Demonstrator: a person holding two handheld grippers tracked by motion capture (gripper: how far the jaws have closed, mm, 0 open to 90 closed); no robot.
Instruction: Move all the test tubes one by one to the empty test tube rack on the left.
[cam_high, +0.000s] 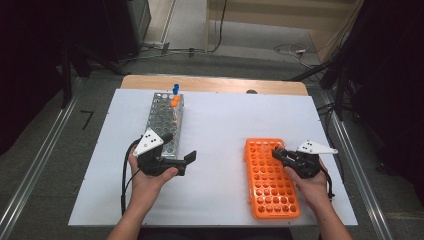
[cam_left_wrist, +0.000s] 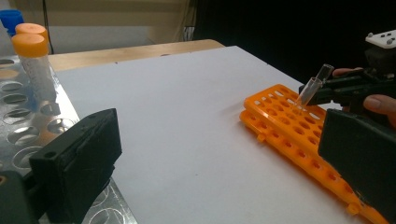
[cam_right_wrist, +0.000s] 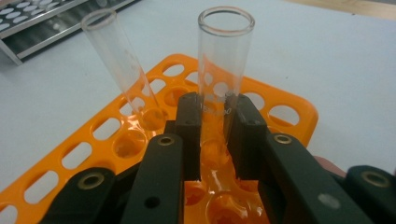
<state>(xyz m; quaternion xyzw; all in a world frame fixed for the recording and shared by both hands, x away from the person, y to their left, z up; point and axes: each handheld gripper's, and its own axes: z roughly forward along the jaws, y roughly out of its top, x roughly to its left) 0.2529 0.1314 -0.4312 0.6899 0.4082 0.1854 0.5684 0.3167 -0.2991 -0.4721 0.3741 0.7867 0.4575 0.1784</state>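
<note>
An orange tube rack (cam_high: 272, 180) lies flat at the right of the white table. My right gripper (cam_right_wrist: 216, 116) is shut on a clear, uncapped glass test tube (cam_right_wrist: 224, 60), its pads pressing both sides low on the tube. The tube's lower end sits in a hole near the rack's far end (cam_right_wrist: 289, 112). A second clear tube (cam_right_wrist: 114, 56) leans in a neighbouring hole. In the left gripper view both tubes (cam_left_wrist: 310, 91) rise from the rack (cam_left_wrist: 289, 126) beside the right gripper (cam_left_wrist: 327, 91). My left gripper (cam_high: 179, 146) stands open, holding nothing, at the near end of a metal rack (cam_high: 165, 120).
The metal rack (cam_left_wrist: 18, 126) holds two orange-capped tubes (cam_left_wrist: 32, 60) and a blue-capped one (cam_left_wrist: 10, 18) at its far end. Bare white tabletop (cam_high: 220, 130) lies between the two racks. Cables lie on the floor beyond the table's wooden far edge (cam_high: 215, 84).
</note>
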